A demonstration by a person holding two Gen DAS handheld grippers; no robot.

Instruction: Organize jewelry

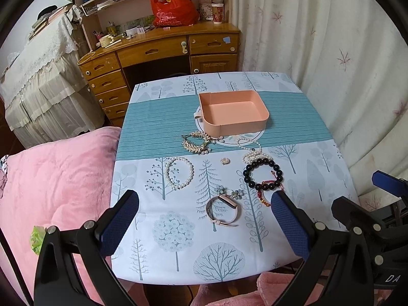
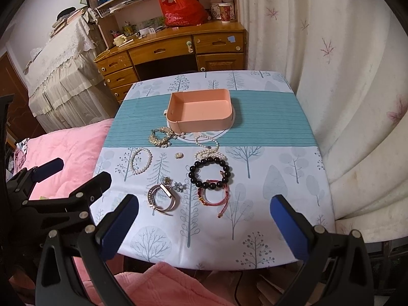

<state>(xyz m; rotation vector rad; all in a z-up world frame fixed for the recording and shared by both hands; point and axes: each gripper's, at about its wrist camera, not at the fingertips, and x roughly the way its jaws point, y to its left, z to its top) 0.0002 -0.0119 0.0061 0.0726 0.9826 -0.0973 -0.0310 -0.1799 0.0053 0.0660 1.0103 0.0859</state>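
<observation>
the task looks barely begun: the pink tray (image 1: 262, 125) sits at the middle of the table (image 1: 318, 204) with nothing in it, while every piece lies loose on the cloth in front. the gold leaf bracelet (image 1: 197, 142) and pearl strand (image 1: 251, 150) lie just before the tray, the white pearl bracelet (image 1: 178, 173), black bead bracelet (image 1: 262, 174), red cord bracelet (image 2: 213, 195), small round charm (image 1: 225, 161) and pink watch band (image 1: 223, 210) nearer. the left gripper (image 1: 204, 229) and right gripper (image 2: 204, 227) hover over the near edge, jaws spread wide, holding nothing
</observation>
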